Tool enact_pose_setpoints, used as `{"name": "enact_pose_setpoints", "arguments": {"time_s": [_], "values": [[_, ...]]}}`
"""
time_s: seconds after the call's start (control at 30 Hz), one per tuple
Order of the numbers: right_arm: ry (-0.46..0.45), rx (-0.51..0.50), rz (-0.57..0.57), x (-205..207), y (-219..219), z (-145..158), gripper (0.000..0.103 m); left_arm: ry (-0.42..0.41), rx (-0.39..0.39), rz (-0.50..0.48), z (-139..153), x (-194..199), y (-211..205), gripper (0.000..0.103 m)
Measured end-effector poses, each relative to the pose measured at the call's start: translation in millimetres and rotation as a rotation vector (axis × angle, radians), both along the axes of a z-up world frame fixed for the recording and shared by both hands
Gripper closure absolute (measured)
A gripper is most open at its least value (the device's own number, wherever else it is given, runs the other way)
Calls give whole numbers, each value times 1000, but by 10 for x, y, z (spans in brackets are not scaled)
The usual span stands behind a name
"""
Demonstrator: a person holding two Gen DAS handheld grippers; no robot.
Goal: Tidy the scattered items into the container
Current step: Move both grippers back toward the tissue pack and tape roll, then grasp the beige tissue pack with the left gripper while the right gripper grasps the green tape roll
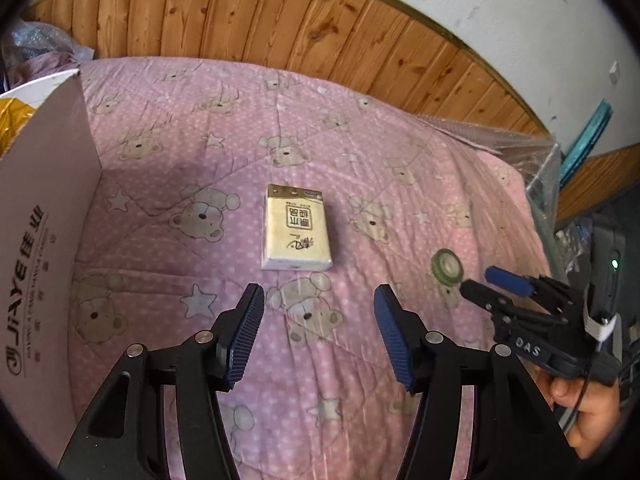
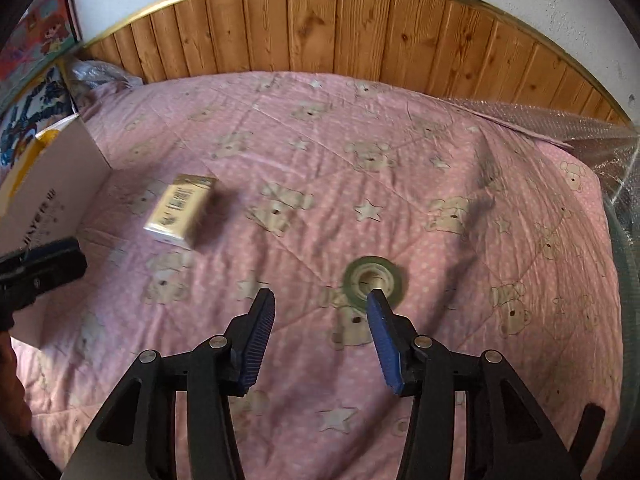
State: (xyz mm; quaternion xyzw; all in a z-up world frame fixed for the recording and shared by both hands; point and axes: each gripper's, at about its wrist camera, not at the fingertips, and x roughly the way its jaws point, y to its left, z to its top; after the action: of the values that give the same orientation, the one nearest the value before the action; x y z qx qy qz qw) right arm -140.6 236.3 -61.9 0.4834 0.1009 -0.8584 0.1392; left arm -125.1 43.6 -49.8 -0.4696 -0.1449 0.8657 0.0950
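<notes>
A cream tissue pack [image 1: 295, 229] lies flat on the pink bear-print quilt [image 1: 224, 152], just ahead of my left gripper [image 1: 318, 300], which is open with nothing between its fingers. A green tape roll [image 1: 447, 267] lies to the right of the pack. In the right wrist view the tape roll [image 2: 374, 280] sits just beyond my right gripper [image 2: 324, 300], whose jaws stand open and empty; its right fingertip overlaps the roll's near edge. The tissue pack [image 2: 180, 210] appears blurred at the left. A white cardboard box [image 1: 44, 216] stands at the left edge.
Wood panelling [image 1: 280, 16] runs behind the bed. Bubble wrap [image 1: 520, 148] lies along the quilt's right edge. A hand [image 1: 588, 412] holds the right gripper's body at the lower right of the left wrist view. Yellow items show inside the box [image 2: 44, 176].
</notes>
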Motion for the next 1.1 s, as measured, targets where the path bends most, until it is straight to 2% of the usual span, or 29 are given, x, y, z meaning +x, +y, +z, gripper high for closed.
{"name": "enact_pose_setpoints", "arguments": {"time_s": [0.1,0.23,0.33,0.47,0.57,0.63,0.83,1.0,1.07,1.1], "values": [[-26,-1,8,-81,120,-157,53,-21,-8,29,-161,-270,49,42],[-14,-12,18,-167,201,-254,45,-40,-28,44,-340,-504,109,40],[-14,-13,34,-322,194,-349,43,-63,-60,65,-503,-635,149,39],[-32,16,26,-458,174,-540,41,-22,-107,74,-553,-694,228,36],[-53,-18,3,-479,259,-569,53,-13,-104,83,-566,-743,234,38],[-76,-33,-16,-500,305,-534,87,-7,-127,84,-566,-746,244,47],[-131,-131,-68,-546,434,-460,95,-27,-117,70,-539,-611,187,50],[-137,-162,-66,-566,431,-371,95,-40,-98,73,-512,-455,101,51],[-174,-191,-74,-597,454,-400,91,-45,-73,67,-497,-404,78,50],[-190,-217,-97,-616,503,-412,77,-45,-66,63,-488,-380,74,50]]}}
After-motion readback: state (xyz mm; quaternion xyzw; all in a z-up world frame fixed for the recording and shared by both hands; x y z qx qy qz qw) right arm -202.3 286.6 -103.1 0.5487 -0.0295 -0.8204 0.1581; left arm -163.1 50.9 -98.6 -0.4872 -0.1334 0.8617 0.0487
